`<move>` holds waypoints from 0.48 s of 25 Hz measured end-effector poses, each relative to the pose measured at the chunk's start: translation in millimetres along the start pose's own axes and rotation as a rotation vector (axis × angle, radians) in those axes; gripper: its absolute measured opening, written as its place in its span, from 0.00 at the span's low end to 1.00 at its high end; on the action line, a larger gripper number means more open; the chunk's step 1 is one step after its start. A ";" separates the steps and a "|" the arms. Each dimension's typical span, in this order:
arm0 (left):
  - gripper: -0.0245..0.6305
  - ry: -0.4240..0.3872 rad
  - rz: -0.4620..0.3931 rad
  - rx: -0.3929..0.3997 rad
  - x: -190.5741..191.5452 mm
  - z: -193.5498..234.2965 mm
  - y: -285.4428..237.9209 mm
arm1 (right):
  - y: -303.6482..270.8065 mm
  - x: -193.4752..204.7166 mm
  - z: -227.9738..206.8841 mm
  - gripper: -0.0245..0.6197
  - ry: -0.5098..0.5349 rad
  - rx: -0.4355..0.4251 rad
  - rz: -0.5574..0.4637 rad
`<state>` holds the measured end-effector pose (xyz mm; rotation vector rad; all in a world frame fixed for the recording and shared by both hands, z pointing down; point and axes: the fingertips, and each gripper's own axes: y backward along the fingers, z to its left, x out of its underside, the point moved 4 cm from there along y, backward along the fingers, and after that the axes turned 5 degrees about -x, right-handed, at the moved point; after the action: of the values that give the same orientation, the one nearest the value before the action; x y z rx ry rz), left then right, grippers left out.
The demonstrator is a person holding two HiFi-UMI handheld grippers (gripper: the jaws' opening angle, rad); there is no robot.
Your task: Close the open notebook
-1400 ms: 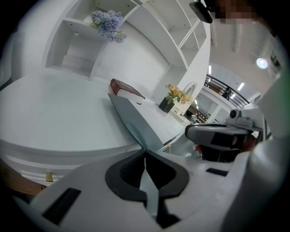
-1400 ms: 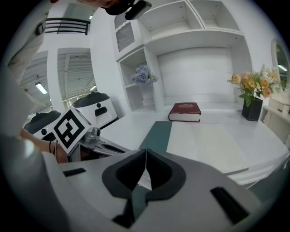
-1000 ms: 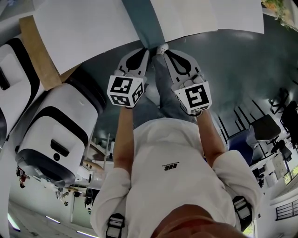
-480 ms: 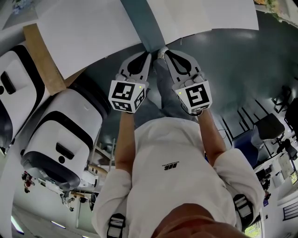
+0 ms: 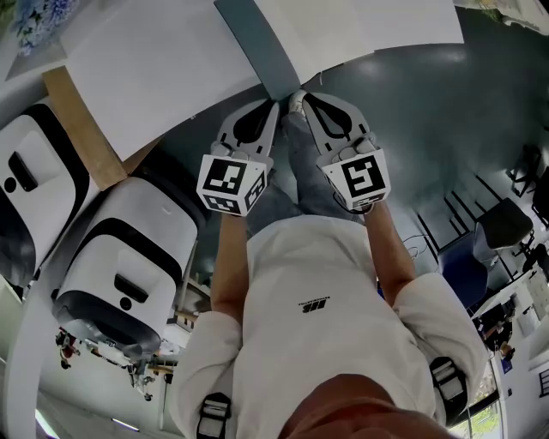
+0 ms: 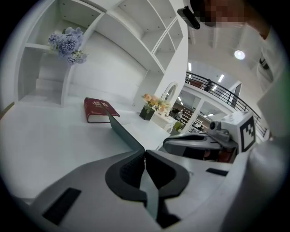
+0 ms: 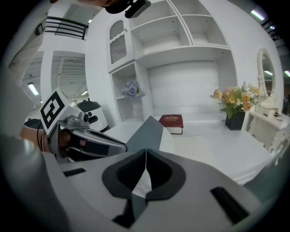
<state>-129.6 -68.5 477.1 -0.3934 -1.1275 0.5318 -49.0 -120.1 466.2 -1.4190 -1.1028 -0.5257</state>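
The notebook lies open on the white table (image 5: 154, 69), its white pages (image 5: 369, 26) spread and its grey-teal cover (image 5: 257, 43) raised on edge. In the head view my left gripper (image 5: 273, 105) and right gripper (image 5: 300, 99) sit side by side at the cover's near edge. The left gripper view shows the left gripper (image 6: 145, 153) shut on the thin cover (image 6: 124, 131), which runs away between the jaws. In the right gripper view the right gripper (image 7: 146, 156) is shut on the same cover (image 7: 146, 130), with a white page showing under it.
A dark red closed book (image 6: 97, 109) lies farther back on the table, below white shelves with blue flowers (image 6: 68, 43). A potted bouquet (image 7: 235, 106) stands at the right. Beside the table are white and black machines (image 5: 129, 257).
Both grippers stay shut on the cover's near edge, almost in the same place. The head view has drifted slightly, so the table and machines sit a little differently in frame.
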 end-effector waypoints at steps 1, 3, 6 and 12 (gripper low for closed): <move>0.04 -0.005 0.000 0.007 -2.6 -2.4 -0.8 | 1.7 -0.7 -2.3 0.04 -0.010 0.010 -0.006; 0.04 -0.016 0.000 0.022 -7.7 -7.0 -3.1 | 4.9 -2.3 -6.9 0.04 -0.018 0.024 -0.015; 0.04 -0.033 0.001 0.045 -14.9 -13.9 -8.9 | 9.8 -3.5 -14.2 0.04 -0.015 0.034 -0.015; 0.04 -0.062 0.005 0.078 -26.8 -28.2 -19.6 | 20.7 -5.5 -28.6 0.04 -0.042 0.071 -0.030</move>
<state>-108.4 -100.9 457.2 -0.3137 -1.1615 0.5939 -25.7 -145.5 456.7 -1.3589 -1.1672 -0.4757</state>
